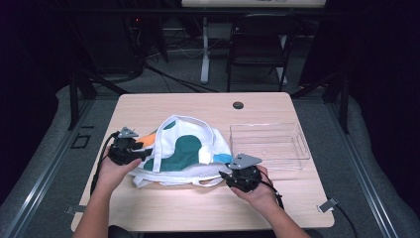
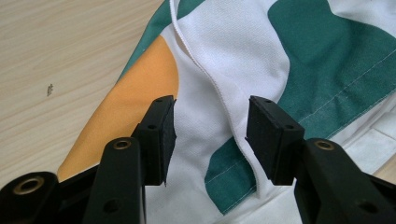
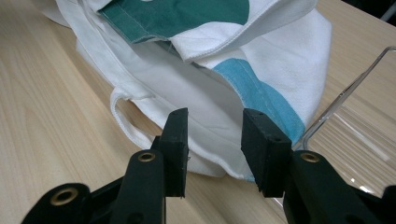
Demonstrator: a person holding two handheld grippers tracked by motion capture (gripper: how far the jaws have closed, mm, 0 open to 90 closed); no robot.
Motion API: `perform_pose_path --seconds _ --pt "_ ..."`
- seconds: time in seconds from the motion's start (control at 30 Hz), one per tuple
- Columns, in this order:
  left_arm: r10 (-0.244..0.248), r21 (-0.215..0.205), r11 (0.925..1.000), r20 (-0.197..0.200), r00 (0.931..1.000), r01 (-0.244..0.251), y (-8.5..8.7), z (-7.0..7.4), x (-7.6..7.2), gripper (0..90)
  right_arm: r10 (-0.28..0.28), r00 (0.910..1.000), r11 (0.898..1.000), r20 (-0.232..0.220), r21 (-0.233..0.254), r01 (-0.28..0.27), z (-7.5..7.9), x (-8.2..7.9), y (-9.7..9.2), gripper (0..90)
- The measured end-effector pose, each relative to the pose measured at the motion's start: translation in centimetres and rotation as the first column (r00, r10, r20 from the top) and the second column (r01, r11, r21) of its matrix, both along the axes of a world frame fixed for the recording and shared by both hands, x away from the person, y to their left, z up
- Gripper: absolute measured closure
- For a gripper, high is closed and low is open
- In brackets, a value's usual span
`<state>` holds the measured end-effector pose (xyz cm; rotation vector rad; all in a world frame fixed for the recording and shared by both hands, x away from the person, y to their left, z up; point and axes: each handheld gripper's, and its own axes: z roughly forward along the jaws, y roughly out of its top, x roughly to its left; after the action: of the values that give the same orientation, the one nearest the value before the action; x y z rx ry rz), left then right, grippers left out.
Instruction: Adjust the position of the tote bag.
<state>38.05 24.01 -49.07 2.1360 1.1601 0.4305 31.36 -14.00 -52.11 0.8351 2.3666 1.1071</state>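
A white cloth bag (image 1: 185, 151) with green, orange and blue patches lies crumpled in the middle of the wooden table (image 1: 163, 203). My left gripper (image 1: 141, 153) is at the bag's left edge, open. In the left gripper view the bag (image 2: 219, 60) lies under the left gripper (image 2: 211, 133), with a white strap (image 2: 212, 84) running between the jaws untouched. My right gripper (image 1: 225, 174) is at the bag's front right corner, open. In the right gripper view the right gripper (image 3: 215, 140) hovers over the bag's white hem (image 3: 210, 119), near a blue patch (image 3: 261, 95).
A clear plastic box (image 1: 270, 144) stands to the right of the bag, its rim (image 3: 348, 91) close beside my right gripper. A round grommet (image 1: 238, 105) sits at the table's far edge. Behind the table stand a chair (image 1: 257, 42) and a desk leg (image 1: 204, 49).
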Motion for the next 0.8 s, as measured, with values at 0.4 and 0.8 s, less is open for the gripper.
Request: perform_pose_path --seconds 0.4,0.8 --pt "-0.021 0.017 0.9996 -0.012 0.9997 0.021 -0.4 -0.1 -0.3 53.7 -0.015 0.9999 0.999 0.006 0.049 0.014 0.4 0.4 -0.4 63.6" --pt "-0.018 -0.009 0.9998 -0.039 0.9991 0.018 0.2 -0.1 -1.1 56.2 0.003 0.9999 0.998 0.014 0.062 -0.004 0.5 0.7 0.2 65.4"
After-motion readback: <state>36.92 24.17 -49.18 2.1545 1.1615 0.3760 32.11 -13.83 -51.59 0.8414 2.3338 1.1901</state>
